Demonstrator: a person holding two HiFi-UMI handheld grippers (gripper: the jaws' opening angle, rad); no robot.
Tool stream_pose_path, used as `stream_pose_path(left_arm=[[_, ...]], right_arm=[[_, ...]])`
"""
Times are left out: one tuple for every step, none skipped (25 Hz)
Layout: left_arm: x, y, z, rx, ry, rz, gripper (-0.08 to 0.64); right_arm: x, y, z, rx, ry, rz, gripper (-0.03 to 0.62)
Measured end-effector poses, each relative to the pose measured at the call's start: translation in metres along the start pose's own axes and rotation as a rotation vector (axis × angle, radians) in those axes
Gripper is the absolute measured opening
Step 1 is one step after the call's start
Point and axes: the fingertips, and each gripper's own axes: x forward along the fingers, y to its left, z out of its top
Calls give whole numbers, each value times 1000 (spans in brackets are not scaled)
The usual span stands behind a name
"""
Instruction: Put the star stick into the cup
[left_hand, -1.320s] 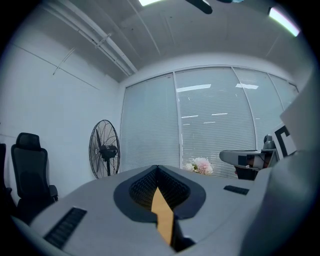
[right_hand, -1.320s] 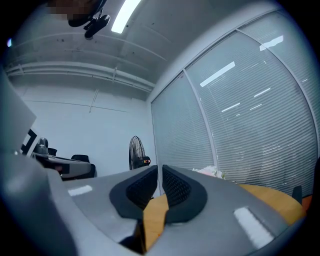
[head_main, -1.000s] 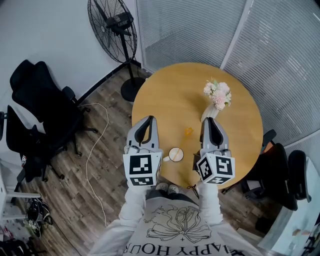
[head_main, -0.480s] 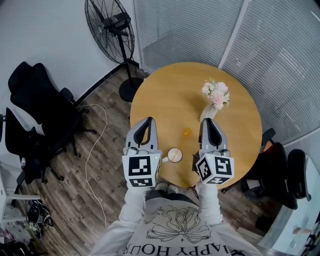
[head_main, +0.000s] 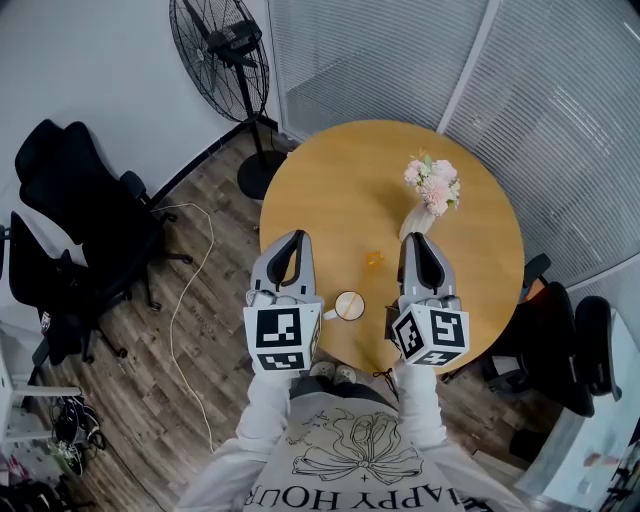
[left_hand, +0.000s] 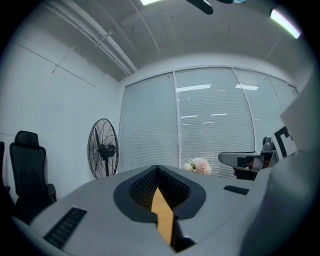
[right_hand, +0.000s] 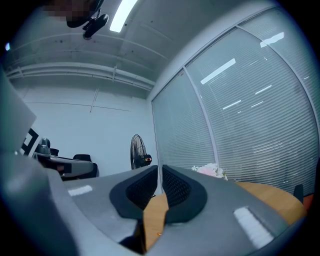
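An orange star stick (head_main: 374, 261) lies flat on the round wooden table (head_main: 340, 185), between my two grippers. A white cup (head_main: 350, 305) with a side handle stands upright near the table's near edge, just below the stick. My left gripper (head_main: 293, 242) hovers over the table's left rim, left of the cup; its jaws meet at the tip with nothing in them (left_hand: 157, 168). My right gripper (head_main: 419, 242) is held right of the stick. Its jaws are almost together, with only a thin slit between them, and nothing is held (right_hand: 160, 169).
A vase of pink flowers (head_main: 432, 188) stands on the table beyond the right gripper. A standing fan (head_main: 220, 50) and black office chairs (head_main: 80, 210) are at the left, and another chair (head_main: 560, 350) at the right. A white cable (head_main: 190, 290) lies on the wooden floor.
Both grippers stay where they were. Only the head view has shifted slightly.
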Motion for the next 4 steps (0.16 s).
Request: stream_pose_path(left_arm=[[0, 0, 2, 2, -7, -3, 6], [0, -1, 3, 5, -11, -5, 6], [0, -1, 4, 6, -13, -7, 6], [1, -1, 5, 8, -15, -8, 6]], right_arm=[[0, 0, 0, -1, 0, 2, 40], [0, 0, 1, -2, 0, 3, 40], [0, 0, 1, -3, 0, 4, 40], [0, 0, 1, -4, 0, 5, 40]])
